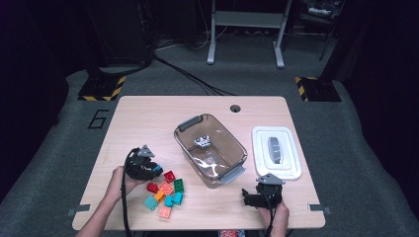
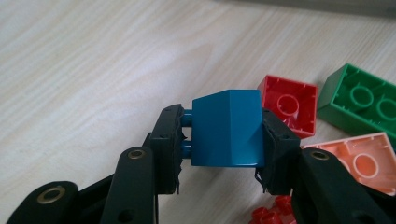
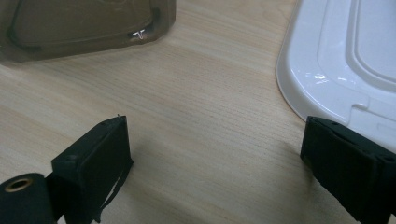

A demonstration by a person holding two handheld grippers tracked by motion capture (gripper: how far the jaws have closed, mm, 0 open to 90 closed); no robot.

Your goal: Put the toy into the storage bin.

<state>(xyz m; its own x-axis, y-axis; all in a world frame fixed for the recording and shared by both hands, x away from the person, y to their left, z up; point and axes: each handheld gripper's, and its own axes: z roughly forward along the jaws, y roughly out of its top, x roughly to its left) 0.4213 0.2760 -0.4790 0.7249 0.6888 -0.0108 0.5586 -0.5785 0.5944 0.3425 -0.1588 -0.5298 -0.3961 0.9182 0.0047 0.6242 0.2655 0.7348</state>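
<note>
1. While the blue brick [image 2: 227, 128] is clamped between the jaws of the left hand-held gripper [image 2: 224, 135], it is held just above the counter [image 1: 138, 118], beside the brick pile [image 1: 165, 195].
2. The grip is taken across the brick's studded side and its opposite face; the jaws stand at a narrow setting, closed on the brick.
3. The right hand-held gripper [image 3: 215, 163] is held with its jaws wide and nothing between them, low over bare counter between the bin [image 1: 210, 148] and the lid [image 1: 276, 152].
4. The bin is seen open at mid-counter, with one small pale item [image 1: 201, 141] inside; what it is cannot be told.
5. The lid is laid flat to the right of the bin, well apart from the pile.
6. Progress is judged as early: one brick is lifted but not yet carried to the bin.
7. A red brick [image 2: 288, 105], a green brick [image 2: 362, 100] and an orange brick [image 2: 359, 161] are seen just beyond the held brick; about eight bricks are left in the pile.
8. Remaining work is judged to be transfer of the bricks into the bin, then probably fitting of the lid.
</note>
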